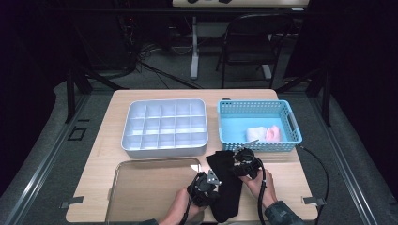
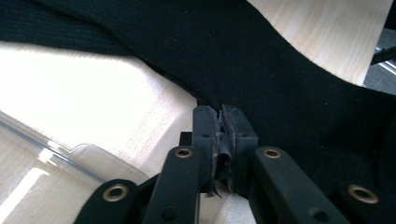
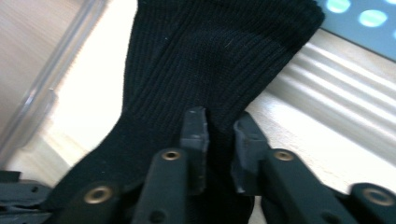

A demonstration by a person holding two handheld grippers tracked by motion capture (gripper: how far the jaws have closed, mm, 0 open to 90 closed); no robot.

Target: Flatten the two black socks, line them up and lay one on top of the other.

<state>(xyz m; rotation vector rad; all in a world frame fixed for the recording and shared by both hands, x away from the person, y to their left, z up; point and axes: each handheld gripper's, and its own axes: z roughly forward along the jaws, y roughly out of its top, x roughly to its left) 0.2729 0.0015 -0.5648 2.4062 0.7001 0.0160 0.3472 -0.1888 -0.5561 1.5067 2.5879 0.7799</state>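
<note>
A: Where's the sock rel. to your jaws?
B: Black sock (image 1: 225,185) lies flat on the worktop (image 1: 277,180), btwn my two hands. My left gripper (image 2: 223,122) has its jaws pinched together on the sock's edge, fabric caught in the seam. My right gripper (image 3: 218,126) straddles a fold of it; jaws narrow, pads look pressed on the knit.
A: Surface & room?
B: Pale wood worktop. Clear tray (image 1: 150,192) just left of the sock, grey divided organiser (image 1: 165,126) behind it, blue basket (image 1: 258,124) w/ pale cloth (image 1: 265,133) far right. Dark room, folding chair (image 1: 251,40) beyond.
</note>
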